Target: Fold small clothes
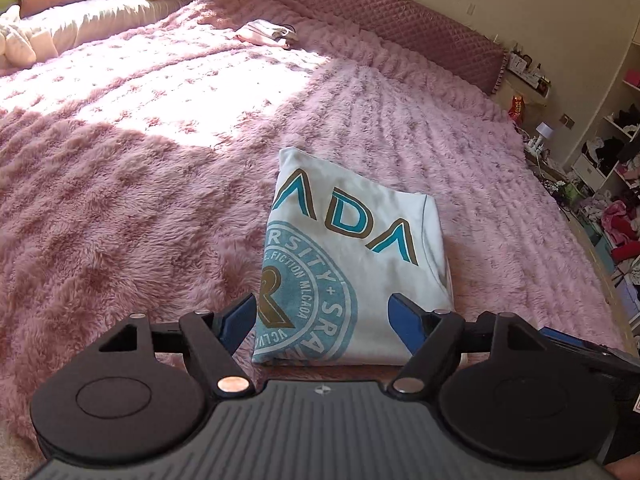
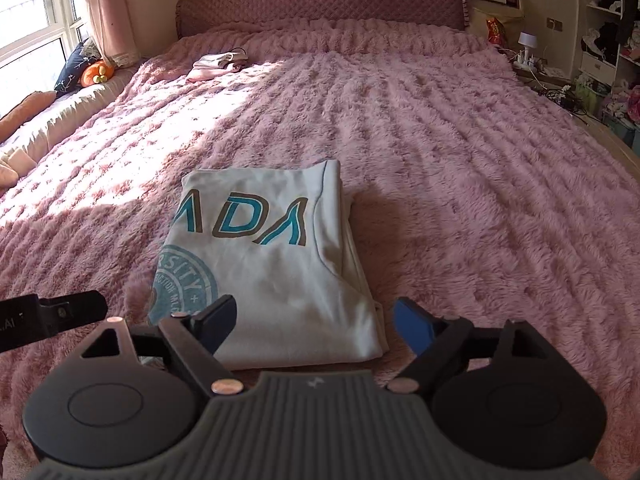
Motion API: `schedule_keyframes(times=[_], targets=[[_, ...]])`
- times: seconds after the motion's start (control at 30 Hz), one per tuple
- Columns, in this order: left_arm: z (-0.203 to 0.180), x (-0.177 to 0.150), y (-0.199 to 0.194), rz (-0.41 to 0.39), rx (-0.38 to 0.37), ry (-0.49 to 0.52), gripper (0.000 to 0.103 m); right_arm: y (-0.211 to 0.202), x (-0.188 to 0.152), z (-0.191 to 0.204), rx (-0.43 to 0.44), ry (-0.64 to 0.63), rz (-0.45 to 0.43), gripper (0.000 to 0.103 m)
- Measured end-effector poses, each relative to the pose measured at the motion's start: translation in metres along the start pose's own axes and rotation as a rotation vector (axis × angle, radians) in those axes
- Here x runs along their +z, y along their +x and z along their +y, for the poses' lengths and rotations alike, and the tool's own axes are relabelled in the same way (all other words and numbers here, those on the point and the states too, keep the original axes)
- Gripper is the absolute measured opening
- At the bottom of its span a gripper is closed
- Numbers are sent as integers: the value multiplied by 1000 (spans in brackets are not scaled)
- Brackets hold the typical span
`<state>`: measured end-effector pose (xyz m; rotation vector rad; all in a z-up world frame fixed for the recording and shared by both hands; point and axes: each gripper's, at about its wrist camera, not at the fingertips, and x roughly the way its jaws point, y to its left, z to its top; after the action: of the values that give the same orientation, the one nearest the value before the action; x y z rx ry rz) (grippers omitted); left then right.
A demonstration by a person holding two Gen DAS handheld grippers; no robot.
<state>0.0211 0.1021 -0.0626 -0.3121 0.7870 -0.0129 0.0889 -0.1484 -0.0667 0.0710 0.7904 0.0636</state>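
A white T-shirt [image 1: 352, 256] with teal lettering and a round teal print lies folded into a rectangle on the pink fluffy bedspread [image 1: 132, 184]. It also shows in the right wrist view [image 2: 272, 264]. My left gripper [image 1: 326, 320] is open just above the shirt's near edge, holding nothing. My right gripper [image 2: 316, 320] is open over the shirt's near right corner, holding nothing. Part of the left gripper [image 2: 52, 314] shows at the left edge of the right wrist view.
A small pile of folded pink and white clothes [image 1: 266, 34] lies far up the bed, also in the right wrist view [image 2: 220, 65]. A quilted headboard [image 2: 320, 0] stands behind. Cushions and toys [image 2: 86, 70] line the window side. Cluttered shelves [image 2: 612, 40] stand at the right.
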Motion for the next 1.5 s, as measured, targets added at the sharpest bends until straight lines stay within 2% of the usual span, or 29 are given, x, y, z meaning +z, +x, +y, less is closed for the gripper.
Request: schedule_keyframes(times=[0.13, 0.4, 0.67, 1.5], targets=[[-5, -5, -14, 16, 63, 11, 88, -14, -4, 13, -60, -54, 5, 82], [-15, -15, -14, 74, 135, 78, 88, -27, -15, 25, -67, -79, 35, 82], [-22, -18, -7, 106, 132, 104, 88, -29, -15, 27, -71, -64, 43, 82], [-17, -16, 3, 149, 112, 95, 87, -26, -10, 25, -83, -46, 61, 82]])
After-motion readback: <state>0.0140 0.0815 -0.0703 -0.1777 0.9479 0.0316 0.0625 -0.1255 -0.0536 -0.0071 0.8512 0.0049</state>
